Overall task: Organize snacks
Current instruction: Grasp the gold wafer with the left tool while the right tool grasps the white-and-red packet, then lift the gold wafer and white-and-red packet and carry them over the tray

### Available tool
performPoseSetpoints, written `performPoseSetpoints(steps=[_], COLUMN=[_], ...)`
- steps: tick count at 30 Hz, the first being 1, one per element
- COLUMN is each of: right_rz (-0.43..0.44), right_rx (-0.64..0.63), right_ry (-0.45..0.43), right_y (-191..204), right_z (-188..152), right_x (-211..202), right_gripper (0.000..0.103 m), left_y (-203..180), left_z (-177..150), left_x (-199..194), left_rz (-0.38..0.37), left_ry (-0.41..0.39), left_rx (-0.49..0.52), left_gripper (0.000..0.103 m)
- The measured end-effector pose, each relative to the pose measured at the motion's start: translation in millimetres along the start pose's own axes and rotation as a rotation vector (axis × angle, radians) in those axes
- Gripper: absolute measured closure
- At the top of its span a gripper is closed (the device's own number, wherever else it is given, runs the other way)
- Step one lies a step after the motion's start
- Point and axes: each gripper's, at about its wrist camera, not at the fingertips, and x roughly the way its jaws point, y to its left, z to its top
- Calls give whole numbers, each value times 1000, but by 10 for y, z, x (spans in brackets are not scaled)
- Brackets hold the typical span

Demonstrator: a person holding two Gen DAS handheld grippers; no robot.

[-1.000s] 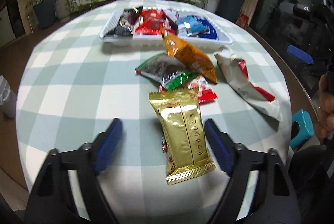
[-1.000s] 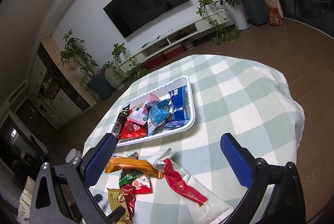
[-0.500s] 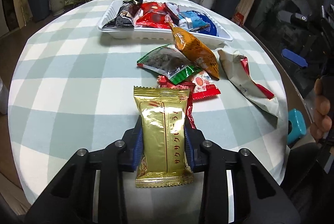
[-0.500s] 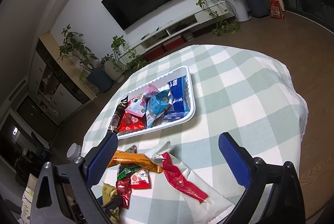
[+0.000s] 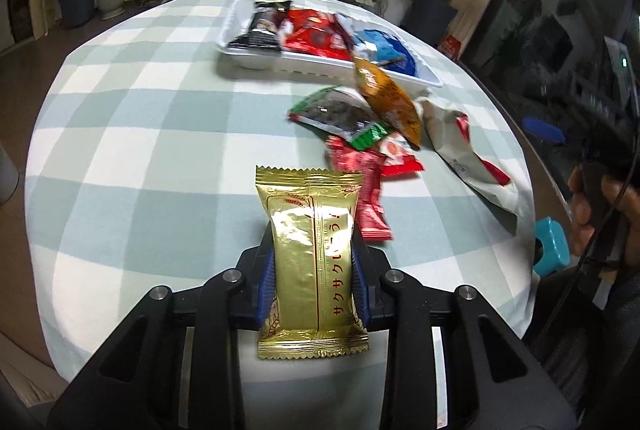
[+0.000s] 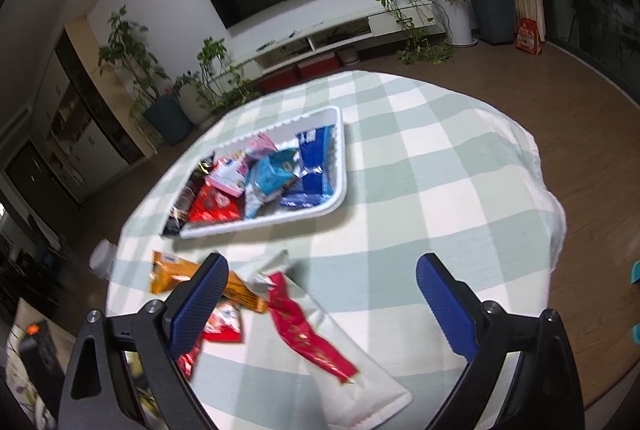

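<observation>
A: Where is the gold snack pack (image 5: 312, 262)?

B: The left claw (image 5: 313, 270) is pinching it, one blue pad on each long side. Its jaws have just been closing on it. The pack sits low in the middle, over the checked table (image 5: 132, 149).

A: What is near it?

B: At about 1 o'clock lies a heap: a red pack (image 5: 366, 189), a green pack (image 5: 340, 113) and an orange pack (image 5: 390, 99). Further on, at 12 o'clock, the white tray (image 5: 256, 59) holds more snacks.

A: And the right claw (image 6: 322, 304)?

B: Spread wide, with nothing in it. A white and red bag (image 6: 352, 366) lies on the table under it.
</observation>
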Motion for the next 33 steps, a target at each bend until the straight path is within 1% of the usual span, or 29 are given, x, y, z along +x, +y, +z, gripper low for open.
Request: performPoseSetpoints(steps=[2,3,6,10,13,15,18,19,23,26,28,30,33], right_rz=[-23,-32,-55,-89,-139,-158,-168,-171,-160,-148,-139,-136,-113], right_rx=[-39,-66,-189,-339,-398,-401,-382,-374,-368,-366,-364,-352,-308], right_ry=[20,30,69,162,208,233,283,308,315,318,319,317,321], right_y=[31,61,240,481,546,532,481,459,446,460,466,456,414], right_z=[-27,-46,-140,-325,-413,-440,-473,-493,-520,-540,-543,-531,-503], right_x=[25,38,97,292,415,468,542,574,556,536,525,513,499], right_gripper=[6,9,14,25,29,30,36,37,41,46,56,63,65], left_y=[96,125,160,203,224,218,214,214,213,205,200,190,184], left_z=[-8,-11,-11,-14,-16,-19,-23,-21,-20,-28,-31,-32,-30], left_x=[-28,-43,-66,-54,-37,-25,-15,-17,-19,-11,-7,-1,2], left_rz=[-10,-14,-25,-38,-49,-52,-53,-53,-52,-48,-46,-44,-42], left_ry=[-9,-13,-23,-21,-15,-10,-9,-9,-9,-8,-8,-8,-7], left_rx=[-33,-43,-51,-67,-76,-75,-76,-75,-73,-70,-67,-64,-63], left_gripper=[74,74,74,74,74,74,74,74,74,74,74,74,74])
